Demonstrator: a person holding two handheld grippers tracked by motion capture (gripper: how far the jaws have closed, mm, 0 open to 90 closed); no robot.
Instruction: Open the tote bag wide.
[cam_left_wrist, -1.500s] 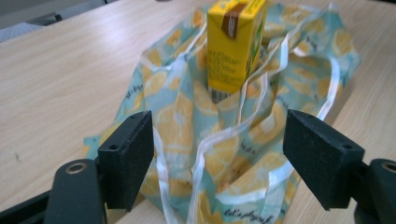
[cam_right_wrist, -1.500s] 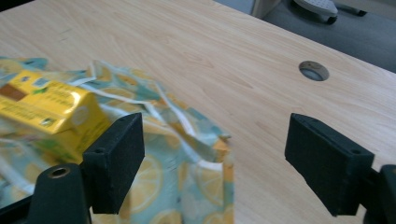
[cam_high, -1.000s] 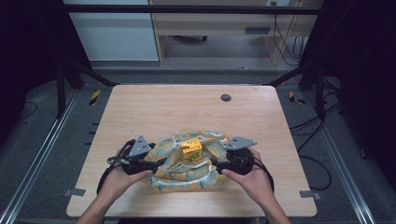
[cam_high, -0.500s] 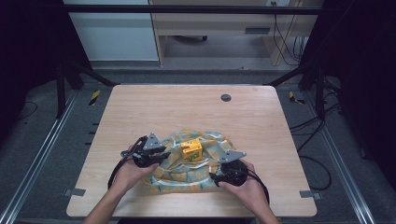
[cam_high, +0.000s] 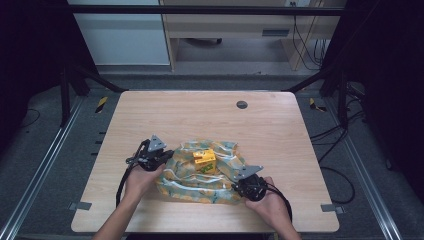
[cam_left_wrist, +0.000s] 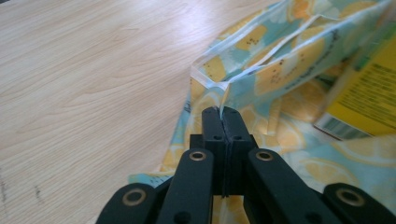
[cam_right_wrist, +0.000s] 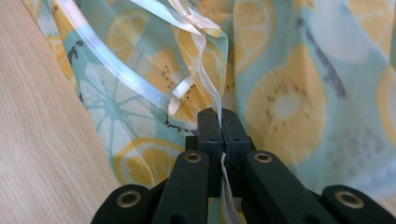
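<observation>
A teal cloth printed with lemon slices (cam_high: 200, 177) lies crumpled on the near half of the wooden table, with a small yellow box (cam_high: 204, 159) on top of it. My left gripper (cam_high: 164, 156) is shut on the cloth's left edge; in the left gripper view the jaws pinch a fold of cloth (cam_left_wrist: 261, 70), with the yellow box (cam_left_wrist: 369, 100) to the right. My right gripper (cam_high: 239, 184) sits at the cloth's near right corner, shut on a white ribbon (cam_right_wrist: 205, 88) that runs up from the jaws over the cloth (cam_right_wrist: 280, 84).
The table (cam_high: 165, 115) has bare wood on its far half, with a round grey grommet (cam_high: 242, 105) near the far edge. Metal rails and dark floor flank the table. Cables trail from both grippers toward the near edge.
My right gripper has drawn back toward the near edge with the ribbon. My left gripper has moved slightly away from me along the cloth's left edge. The cloth is more stretched diagonally.
</observation>
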